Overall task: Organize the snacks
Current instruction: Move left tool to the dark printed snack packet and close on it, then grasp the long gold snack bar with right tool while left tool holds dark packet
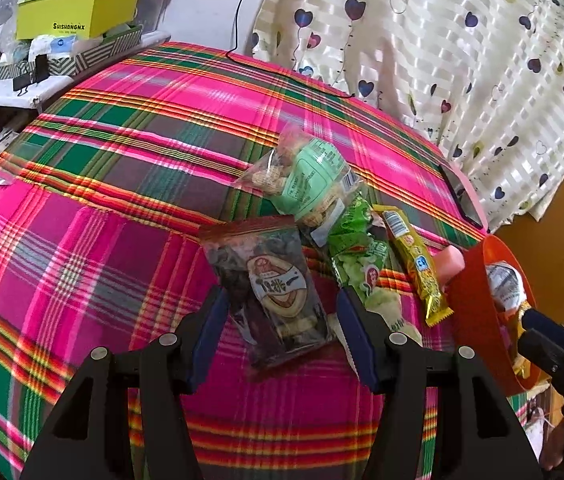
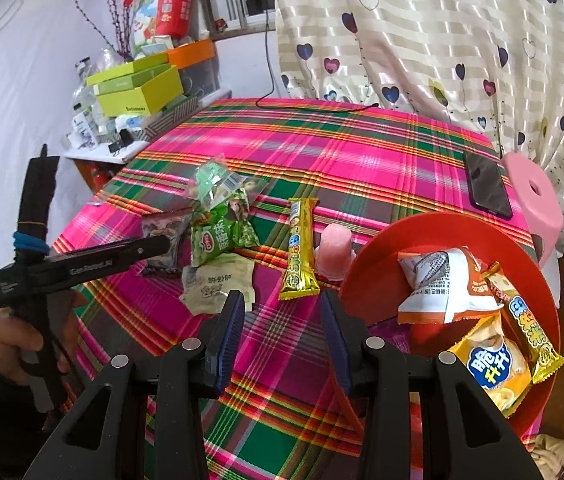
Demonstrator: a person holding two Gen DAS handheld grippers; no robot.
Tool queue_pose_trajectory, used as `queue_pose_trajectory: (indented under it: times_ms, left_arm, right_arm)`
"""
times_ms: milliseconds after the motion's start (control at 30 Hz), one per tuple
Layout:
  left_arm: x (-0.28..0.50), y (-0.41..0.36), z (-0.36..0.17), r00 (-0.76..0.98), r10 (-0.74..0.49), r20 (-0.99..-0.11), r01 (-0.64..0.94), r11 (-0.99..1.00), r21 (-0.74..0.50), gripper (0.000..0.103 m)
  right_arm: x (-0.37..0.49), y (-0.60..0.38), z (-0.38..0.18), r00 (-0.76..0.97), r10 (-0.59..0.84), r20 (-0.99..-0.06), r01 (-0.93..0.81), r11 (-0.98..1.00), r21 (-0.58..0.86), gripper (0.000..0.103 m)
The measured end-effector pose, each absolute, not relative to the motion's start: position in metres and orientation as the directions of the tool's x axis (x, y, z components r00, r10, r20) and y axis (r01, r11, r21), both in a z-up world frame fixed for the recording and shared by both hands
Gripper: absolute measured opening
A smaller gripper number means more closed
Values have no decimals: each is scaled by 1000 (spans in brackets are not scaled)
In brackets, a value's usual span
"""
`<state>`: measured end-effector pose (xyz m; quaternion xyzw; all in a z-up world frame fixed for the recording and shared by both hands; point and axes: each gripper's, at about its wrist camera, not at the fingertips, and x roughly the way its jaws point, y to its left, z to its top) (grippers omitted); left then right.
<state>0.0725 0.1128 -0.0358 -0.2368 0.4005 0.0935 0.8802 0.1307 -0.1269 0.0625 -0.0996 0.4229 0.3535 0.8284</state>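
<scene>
My left gripper (image 1: 282,308) is open, its fingers on either side of a clear bag of dark snacks with a red zip top (image 1: 270,284), lying on the plaid cloth. Beside it lie a clear bag with a green label (image 1: 313,180), a green packet (image 1: 357,256), a yellow bar (image 1: 413,264) and a pink jelly cup (image 1: 447,264). My right gripper (image 2: 282,312) is open and empty above the cloth, just left of the red bowl (image 2: 377,256). The bowl holds a white-and-orange packet (image 2: 441,284), a yellow packet (image 2: 489,364) and a yellow bar (image 2: 525,332).
A dark phone (image 2: 487,182) lies on the cloth at the far right, by a pink stool (image 2: 537,196). A side shelf with yellow-green boxes (image 1: 78,4) stands at the far left. A heart-pattern curtain (image 1: 461,40) hangs behind. A black cable (image 1: 282,72) crosses the far edge.
</scene>
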Motion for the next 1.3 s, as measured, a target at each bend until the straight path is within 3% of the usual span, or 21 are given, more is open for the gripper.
queue_pose_trajectory:
  times_ms: [333, 800, 1267, 1300]
  left_arm:
    - [84, 114, -50, 628, 0, -778, -356, 889, -287, 58]
    - [66, 127, -49, 654, 72, -753, -360, 905, -226, 53]
    - [44, 135, -35, 724, 25, -689, -305, 908, -288, 52]
    - [42, 136, -33, 730, 20, -683, -300, 908, -293, 47]
  right_arm:
    - [141, -109, 56, 373, 500, -781, -685, 717, 132, 38]
    - [161, -74, 46, 352, 460, -815, -702, 706, 95, 38]
    - [193, -30, 15, 335, 244, -910, -687, 724, -59, 36]
    - [197, -27, 10, 334, 219, -917, -681, 729, -74, 36]
